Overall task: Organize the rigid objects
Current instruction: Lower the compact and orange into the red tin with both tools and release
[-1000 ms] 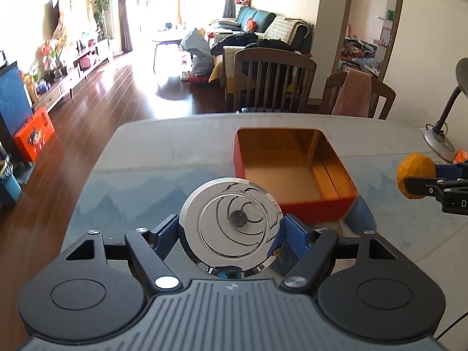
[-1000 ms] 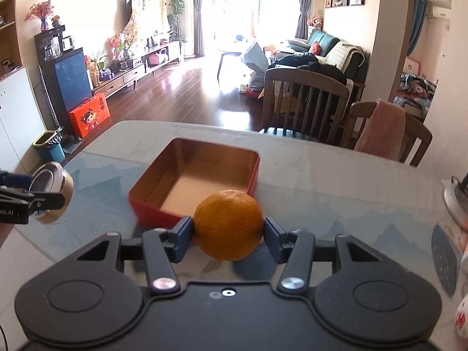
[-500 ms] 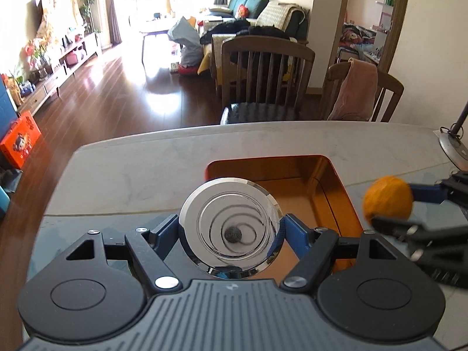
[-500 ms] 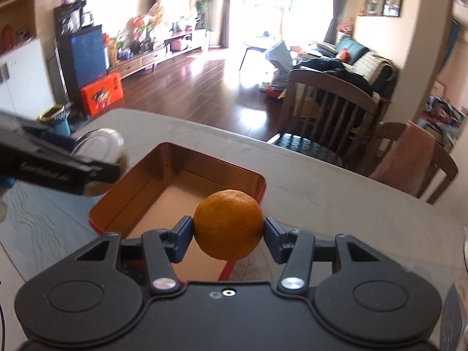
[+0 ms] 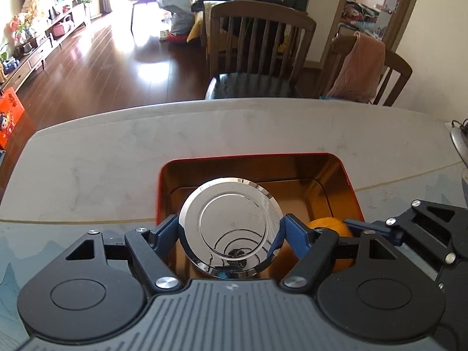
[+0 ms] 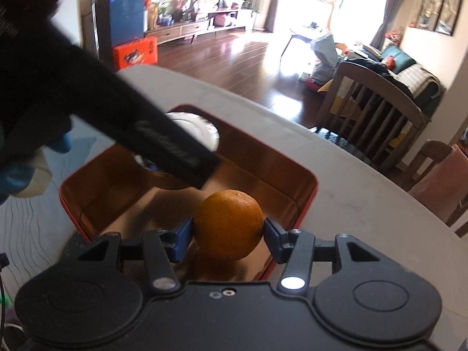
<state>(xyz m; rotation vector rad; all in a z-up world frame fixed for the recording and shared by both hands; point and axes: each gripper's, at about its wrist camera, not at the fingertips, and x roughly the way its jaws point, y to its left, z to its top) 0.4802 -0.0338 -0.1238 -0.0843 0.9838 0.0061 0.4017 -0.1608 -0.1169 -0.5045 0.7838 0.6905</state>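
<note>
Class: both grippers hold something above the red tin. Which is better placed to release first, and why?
Probably the right gripper: its orange sits low inside the red tin, while the left gripper holds its silver disc tilted higher up.

I'm working in a home: dark wooden slatted dining chairs, a teal sofa, glossy hardwood floor.

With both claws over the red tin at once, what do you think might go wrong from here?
1. The left claw, shut on the round metal tin, and the right claw, shut on the orange, crowd over the red tin; they may collide.
2. Released from above the floor, the orange may roll inside.
3. The metal tin may land on the orange if both drop together.
</note>
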